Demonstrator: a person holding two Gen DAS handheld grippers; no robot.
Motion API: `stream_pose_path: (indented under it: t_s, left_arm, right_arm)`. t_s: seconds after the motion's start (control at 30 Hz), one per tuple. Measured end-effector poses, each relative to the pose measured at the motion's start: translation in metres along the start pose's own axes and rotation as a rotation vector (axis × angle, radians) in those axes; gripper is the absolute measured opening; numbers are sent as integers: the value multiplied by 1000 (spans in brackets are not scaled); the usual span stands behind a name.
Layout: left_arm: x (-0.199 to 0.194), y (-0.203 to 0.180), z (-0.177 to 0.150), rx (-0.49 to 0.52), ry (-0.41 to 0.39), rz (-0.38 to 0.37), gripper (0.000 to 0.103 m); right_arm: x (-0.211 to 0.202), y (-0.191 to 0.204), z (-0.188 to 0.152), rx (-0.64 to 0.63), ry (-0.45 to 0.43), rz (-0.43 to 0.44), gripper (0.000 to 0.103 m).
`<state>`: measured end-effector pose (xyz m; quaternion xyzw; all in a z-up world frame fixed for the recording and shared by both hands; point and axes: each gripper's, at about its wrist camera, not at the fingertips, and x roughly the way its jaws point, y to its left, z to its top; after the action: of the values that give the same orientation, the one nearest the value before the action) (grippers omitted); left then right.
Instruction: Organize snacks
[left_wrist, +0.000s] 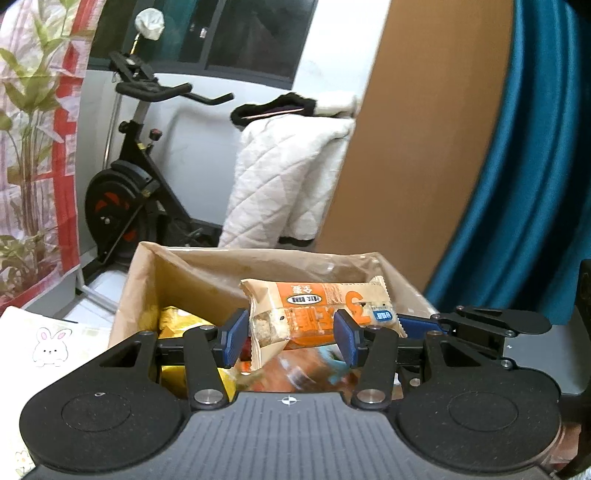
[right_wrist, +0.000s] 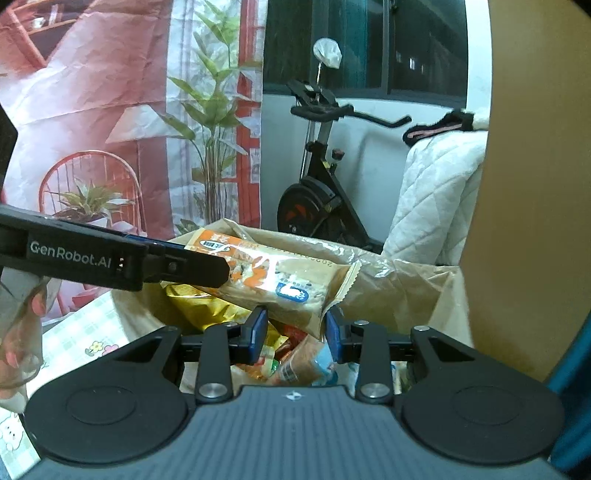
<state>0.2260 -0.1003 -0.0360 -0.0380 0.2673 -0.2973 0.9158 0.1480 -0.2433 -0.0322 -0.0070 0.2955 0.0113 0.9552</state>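
An orange and beige snack bar packet (left_wrist: 317, 310) is held above an open brown paper bag (left_wrist: 177, 266). My left gripper (left_wrist: 291, 338) stands with its blue pads on either side of the packet's left part, closed on it. In the right wrist view the same packet (right_wrist: 273, 280) lies slanted over the bag (right_wrist: 399, 284), with the left gripper's finger (right_wrist: 184, 264) on its far end. My right gripper (right_wrist: 295, 330) has its pads closed on the packet's near right corner. Yellow packets (right_wrist: 207, 306) and other snacks lie inside the bag.
A checked tablecloth with a rabbit print (left_wrist: 51, 345) lies left of the bag. An exercise bike (left_wrist: 133, 177), a white quilted jacket (left_wrist: 291, 173), a brown board (left_wrist: 417, 129) and a blue curtain (left_wrist: 524, 166) stand behind. A person's hand (right_wrist: 18, 332) shows at left.
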Motion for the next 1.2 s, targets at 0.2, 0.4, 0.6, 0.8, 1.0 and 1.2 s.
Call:
stream_pose_path:
  t_s: [0.2, 0.4, 0.6, 0.8, 1.0, 1.2]
  left_arm:
    - [14, 9, -5, -11, 37, 22, 53]
    - [21, 10, -8, -17, 53, 30, 55]
    - [4, 4, -4, 43, -1, 100, 73]
    - [-30, -1, 6, 65, -47, 138, 88]
    - [-68, -18, 14, 139, -66, 225, 92]
    - [-116, -42, 13, 227, -135, 282, 93]
  right_arm:
    - [28, -5, -1, 21, 57, -2, 36]
    - [35, -10, -7, 33, 85, -25, 38]
    - [21, -12, -5, 62, 77, -71, 59]
    - [-13, -14, 3, 130, 21, -98, 86]
    - [-56, -6, 11, 167, -30, -132, 95]
    - [-100, 11, 18, 157, -86, -154, 100]
